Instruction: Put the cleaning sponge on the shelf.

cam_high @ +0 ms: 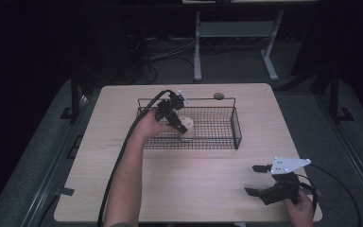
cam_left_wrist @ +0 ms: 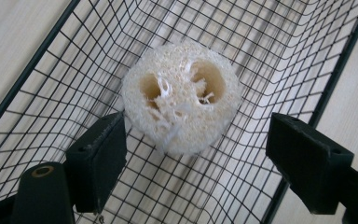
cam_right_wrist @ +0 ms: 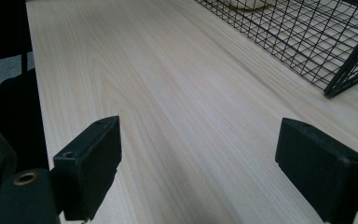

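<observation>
A pale round loofah slice (cam_left_wrist: 182, 95) with two holes lies on the floor of a black wire basket (cam_high: 217, 137); in the high view the loofah (cam_high: 187, 126) sits left of the basket's middle. My left gripper (cam_left_wrist: 196, 154) hovers just over it inside the basket, jaws open and spread wider than the loofah, left pad close to its edge. In the high view this left gripper (cam_high: 178, 124) is held from the left side of the basket. My right gripper (cam_high: 256, 179) rests low over the table's front right, open, with bare wood between its jaws (cam_right_wrist: 198, 168).
The basket's near corner (cam_right_wrist: 340, 79) stands ahead and to the right of my right gripper. A small round dark object (cam_high: 218, 96) lies on the table behind the basket. Light wooden tabletop (cam_high: 194, 184) stretches between the basket and the front edge.
</observation>
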The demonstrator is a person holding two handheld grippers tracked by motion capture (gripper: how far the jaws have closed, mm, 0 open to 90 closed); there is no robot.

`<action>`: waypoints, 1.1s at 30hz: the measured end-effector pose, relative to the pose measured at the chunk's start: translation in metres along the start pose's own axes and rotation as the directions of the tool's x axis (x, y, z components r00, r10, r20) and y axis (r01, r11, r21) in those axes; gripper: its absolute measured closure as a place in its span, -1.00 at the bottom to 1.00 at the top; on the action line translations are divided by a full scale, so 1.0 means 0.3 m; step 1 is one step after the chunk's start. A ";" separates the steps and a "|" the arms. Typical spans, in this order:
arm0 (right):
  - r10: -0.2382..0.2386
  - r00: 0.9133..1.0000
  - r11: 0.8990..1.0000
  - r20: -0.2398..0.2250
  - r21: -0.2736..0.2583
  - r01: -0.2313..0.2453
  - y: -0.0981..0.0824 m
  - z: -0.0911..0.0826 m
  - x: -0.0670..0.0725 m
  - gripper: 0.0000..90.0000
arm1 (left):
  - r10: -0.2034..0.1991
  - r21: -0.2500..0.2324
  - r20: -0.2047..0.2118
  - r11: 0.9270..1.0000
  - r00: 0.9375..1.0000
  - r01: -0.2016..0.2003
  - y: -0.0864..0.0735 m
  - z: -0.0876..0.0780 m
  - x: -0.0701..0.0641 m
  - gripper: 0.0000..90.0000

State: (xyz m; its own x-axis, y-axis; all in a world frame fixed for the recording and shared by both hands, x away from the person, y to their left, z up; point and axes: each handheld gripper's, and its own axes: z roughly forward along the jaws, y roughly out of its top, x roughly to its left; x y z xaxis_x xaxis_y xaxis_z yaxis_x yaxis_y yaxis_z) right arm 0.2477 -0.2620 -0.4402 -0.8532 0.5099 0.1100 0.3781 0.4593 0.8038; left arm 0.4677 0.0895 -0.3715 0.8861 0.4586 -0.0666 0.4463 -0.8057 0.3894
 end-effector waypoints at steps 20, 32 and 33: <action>0.003 1.000 1.000 0.002 -0.002 -0.003 -0.001 -0.001 0.001 -0.69 | 0.002 -0.029 -0.005 1.000 1.000 -0.002 -0.036 -0.066 -0.030 -0.56; 0.005 1.000 1.000 0.005 -0.001 -0.005 -0.007 -0.007 -0.001 -0.69 | 0.027 -0.052 -0.013 0.998 1.000 -0.028 -0.065 -0.108 -0.059 -0.56; 0.003 1.000 1.000 0.005 0.002 -0.003 -0.006 -0.007 0.000 -0.69 | 0.025 -0.054 -0.011 0.998 1.000 -0.026 -0.071 -0.114 -0.062 -0.56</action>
State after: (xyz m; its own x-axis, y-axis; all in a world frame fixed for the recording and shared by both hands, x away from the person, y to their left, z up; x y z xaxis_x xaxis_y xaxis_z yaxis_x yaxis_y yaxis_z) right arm 0.2463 -0.2645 -0.4406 -0.8502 0.5150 0.1094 0.3814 0.4592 0.8023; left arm 0.4376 0.1110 -0.3471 0.8957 0.4421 -0.0470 0.4159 -0.7959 0.4400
